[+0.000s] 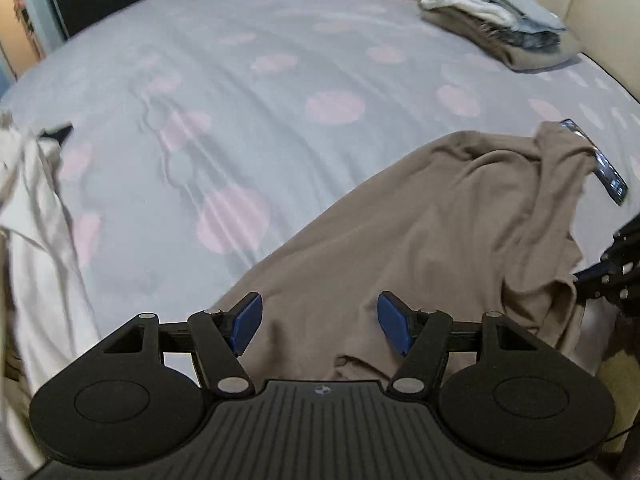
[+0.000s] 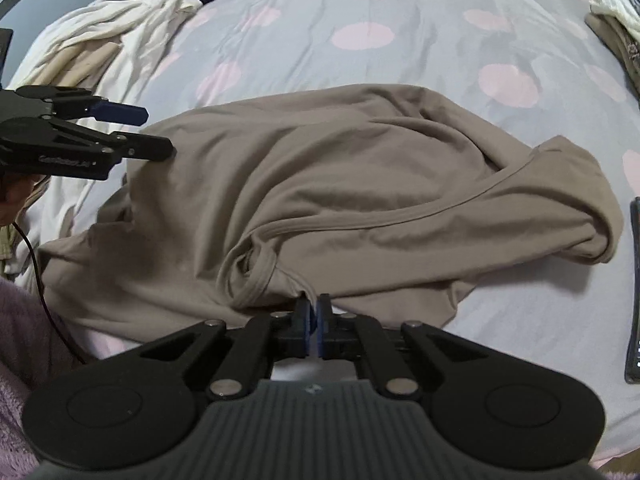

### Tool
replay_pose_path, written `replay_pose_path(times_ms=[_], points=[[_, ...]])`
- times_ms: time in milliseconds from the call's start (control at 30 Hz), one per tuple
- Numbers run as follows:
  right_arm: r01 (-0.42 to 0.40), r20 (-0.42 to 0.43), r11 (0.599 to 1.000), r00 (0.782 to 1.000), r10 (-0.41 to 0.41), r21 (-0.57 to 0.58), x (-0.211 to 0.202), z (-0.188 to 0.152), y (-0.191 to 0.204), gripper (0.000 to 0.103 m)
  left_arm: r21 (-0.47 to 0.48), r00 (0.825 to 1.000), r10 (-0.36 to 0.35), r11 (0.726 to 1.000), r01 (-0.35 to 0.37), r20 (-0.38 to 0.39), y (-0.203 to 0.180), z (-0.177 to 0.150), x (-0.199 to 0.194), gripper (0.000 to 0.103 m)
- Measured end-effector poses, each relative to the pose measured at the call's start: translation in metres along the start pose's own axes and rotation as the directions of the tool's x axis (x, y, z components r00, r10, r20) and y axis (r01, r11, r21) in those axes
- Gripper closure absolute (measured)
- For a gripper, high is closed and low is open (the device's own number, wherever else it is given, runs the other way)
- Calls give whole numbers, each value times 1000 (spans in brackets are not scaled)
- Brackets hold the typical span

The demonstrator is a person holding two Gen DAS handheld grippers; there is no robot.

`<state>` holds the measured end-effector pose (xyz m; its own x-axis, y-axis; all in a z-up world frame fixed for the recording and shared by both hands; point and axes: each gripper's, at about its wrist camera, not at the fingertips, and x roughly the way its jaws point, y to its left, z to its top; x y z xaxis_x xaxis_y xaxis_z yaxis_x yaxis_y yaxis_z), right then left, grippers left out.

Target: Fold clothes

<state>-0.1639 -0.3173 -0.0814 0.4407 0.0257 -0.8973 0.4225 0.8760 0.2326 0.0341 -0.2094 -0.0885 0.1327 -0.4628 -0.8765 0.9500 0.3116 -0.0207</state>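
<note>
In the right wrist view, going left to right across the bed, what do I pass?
Left gripper → cream clothes → brown shirt → dark phone at the right edge.

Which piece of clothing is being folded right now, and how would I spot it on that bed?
On the grey bedsheet with pink spots, look nearest the front edge. The brown shirt lies there rumpled; unlike the white clothes beside it, the right tool pinches its edge.

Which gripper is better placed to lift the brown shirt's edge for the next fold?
Probably the right gripper: its jaws are shut at the brown shirt's near edge. The left gripper hangs open above the cloth.
</note>
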Motion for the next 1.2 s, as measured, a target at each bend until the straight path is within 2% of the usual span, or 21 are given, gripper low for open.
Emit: replay_pose_path(times_ms=[67,133,300,367,400,467,500,567,633,767,967,1033,1100,1200], points=[[18,-13,1000,1000,-19,-11,9,3,1,99,-30,999,-40,999,39,-10,4,1,9,41],[33,-24,999,999,-33,-21,17,6,2,99,-14,994,-105,994,105,-9,-1,2,10,41],[38,-14,998,999,-38,-43,21,11,5,99,29,990,-118,992,121,-76,-21,-2,28,41],[35,-11,999,999,-36,-38,20,11,4,99,29,988,-124,991,127,-97,-28,-6,34,55],[34,-9,999,999,-34,-35,20,11,4,99,46,990,-108,993,113,-93,-32,-6,34,59],[34,-1,999,999,-34,-32,18,10,4,99,63,992,-86,994,92,-87,-37,-6,32,75],[35,4,999,999,-35,-31,16,10,5,100,61,993,-80,994,86,-84,-37,-6,30,78],[37,20,999,999,-36,-30,11,9,5,100,26,995,-76,997,78,-71,-36,-3,25,87],[45,47,999,998,-43,-31,5,9,7,100,-28,997,-64,998,64,-32,-32,1,15,90],[72,127,997,989,-69,-17,-14,12,7,100,-95,994,-13,995,23,111,-26,12,-24,91],[95,265,995,960,-86,-22,-63,35,8,100,-144,964,80,989,-44,254,-16,28,-101,92],[94,324,995,943,-76,-40,-86,51,13,100,-157,948,109,986,-64,298,-14,34,-127,92],[109,400,992,914,-72,-71,-114,68,21,100,-161,923,139,983,-86,359,-15,42,-158,93],[151,515,982,854,-69,-118,-161,98,40,100,-156,868,191,979,-134,458,-21,54,-212,93]])
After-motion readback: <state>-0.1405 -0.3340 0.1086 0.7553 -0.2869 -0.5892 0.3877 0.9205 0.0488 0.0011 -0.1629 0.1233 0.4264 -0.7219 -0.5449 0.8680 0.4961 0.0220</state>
